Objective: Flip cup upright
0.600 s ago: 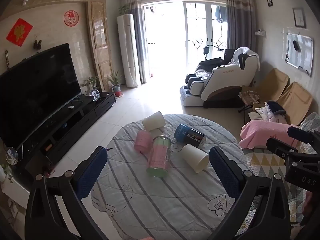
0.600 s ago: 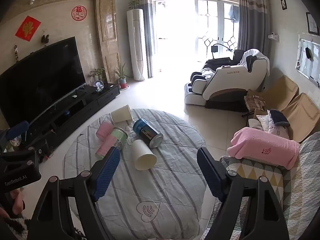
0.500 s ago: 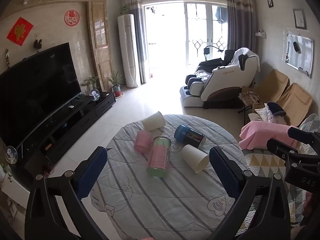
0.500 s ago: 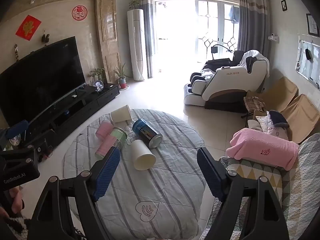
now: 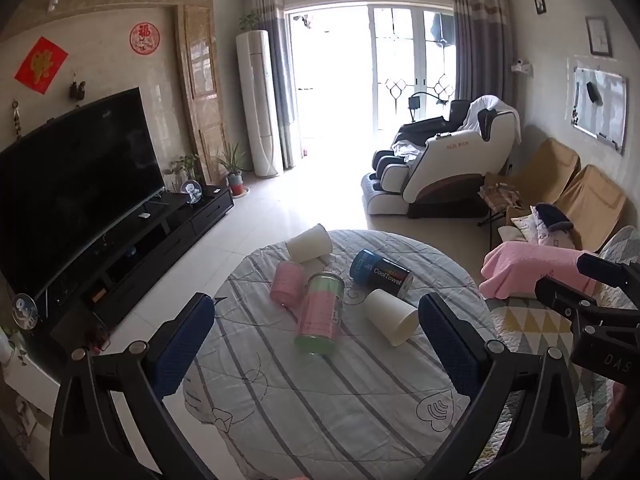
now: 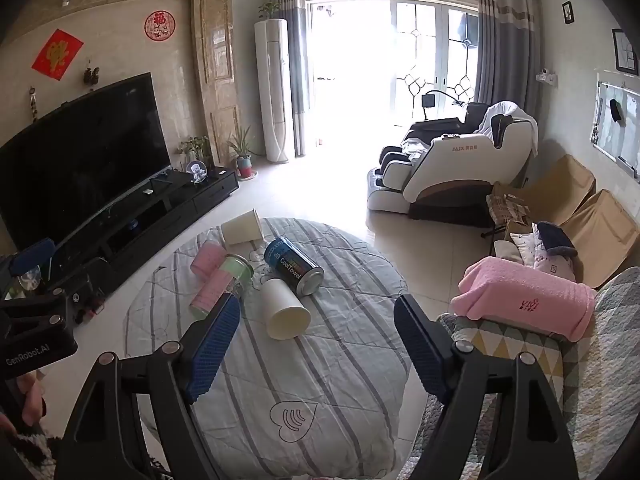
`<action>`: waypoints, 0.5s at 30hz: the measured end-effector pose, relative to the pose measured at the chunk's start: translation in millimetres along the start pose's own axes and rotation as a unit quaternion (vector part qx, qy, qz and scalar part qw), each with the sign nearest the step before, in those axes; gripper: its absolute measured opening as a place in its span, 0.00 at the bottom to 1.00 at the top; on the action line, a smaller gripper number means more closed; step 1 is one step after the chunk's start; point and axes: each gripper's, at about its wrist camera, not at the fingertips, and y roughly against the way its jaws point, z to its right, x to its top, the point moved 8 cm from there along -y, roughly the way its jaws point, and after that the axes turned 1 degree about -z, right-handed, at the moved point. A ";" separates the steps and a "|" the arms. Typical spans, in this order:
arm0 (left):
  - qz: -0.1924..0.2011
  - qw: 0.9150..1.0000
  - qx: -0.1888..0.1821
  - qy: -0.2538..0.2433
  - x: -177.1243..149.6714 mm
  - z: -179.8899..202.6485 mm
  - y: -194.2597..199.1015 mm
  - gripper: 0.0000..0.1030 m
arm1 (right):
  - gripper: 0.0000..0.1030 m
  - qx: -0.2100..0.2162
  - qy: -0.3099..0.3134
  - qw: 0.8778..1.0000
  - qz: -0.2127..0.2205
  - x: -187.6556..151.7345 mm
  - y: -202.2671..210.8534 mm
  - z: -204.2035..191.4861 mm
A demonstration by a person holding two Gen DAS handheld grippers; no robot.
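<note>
Several containers lie on their sides on a round table with a grey striped cloth (image 5: pixel 320 400) (image 6: pixel 320 380). A white cup (image 5: pixel 390 317) (image 6: pixel 285 309) lies nearest, mouth toward me. A second white cup (image 5: pixel 309 243) (image 6: pixel 242 228) lies at the far edge. A small pink cup (image 5: pixel 287 283) (image 6: pixel 207 254), a pink and green can (image 5: pixel 320 314) (image 6: pixel 219 286) and a blue can (image 5: pixel 381 273) (image 6: pixel 293 266) lie between them. My left gripper (image 5: pixel 316 346) and right gripper (image 6: pixel 318 350) are open and empty, above the near half of the table.
A TV on a black stand (image 5: pixel 72 192) is on the left. A sofa with a pink towel (image 6: pixel 524 300) is close on the right. A massage chair (image 5: pixel 444 164) stands beyond the table. The floor lies around the table.
Both views shifted only slightly. The cups and cans lie as before. Both grippers stay open.
</note>
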 end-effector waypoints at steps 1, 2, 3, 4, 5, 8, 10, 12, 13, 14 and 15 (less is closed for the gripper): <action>-0.001 1.000 0.000 0.000 0.2 0.0 1.0 1.00 | 0.78 0.000 -0.001 1.000 0.000 -0.1 0.7 0.7; -0.001 1.000 0.001 0.000 -0.8 0.3 -0.5 1.00 | 0.78 0.000 0.000 1.000 0.001 0.5 0.1 -0.7; -0.001 1.000 0.000 0.000 -1.1 0.0 -1.0 1.00 | 0.78 0.000 0.000 1.000 0.004 1.0 4.9 0.1; -0.001 1.000 0.000 0.000 -1.4 -0.2 -1.1 1.00 | 0.78 0.000 0.000 1.000 0.008 2.3 6.2 0.2; -0.001 1.000 -0.001 -0.001 -0.9 -0.1 -0.9 1.00 | 0.78 -0.002 0.001 1.000 0.008 2.6 5.7 0.0; -0.002 1.000 -0.001 -0.002 -1.1 0.6 -2.3 1.00 | 0.78 -0.001 0.000 1.000 0.004 2.0 2.8 0.5; -0.003 1.000 0.000 -0.001 -1.1 0.8 -2.2 1.00 | 0.78 -0.002 -0.001 1.000 0.004 2.1 2.6 1.0; -0.003 1.000 0.000 -0.002 -2.0 1.5 -2.3 1.00 | 0.78 -0.001 -0.001 1.000 0.004 1.5 2.0 2.2; -0.004 1.000 -0.001 -0.002 -2.2 2.4 -3.2 1.00 | 0.78 -0.002 0.000 1.000 0.003 1.4 1.5 2.1; -0.004 1.000 -0.003 -0.002 -3.0 3.4 -4.6 1.00 | 0.78 -0.002 0.000 1.000 0.002 1.2 0.9 2.0; -0.004 1.000 -0.004 -0.002 -3.1 4.3 -5.4 1.00 | 0.78 -0.002 0.001 1.000 0.000 0.9 0.0 2.1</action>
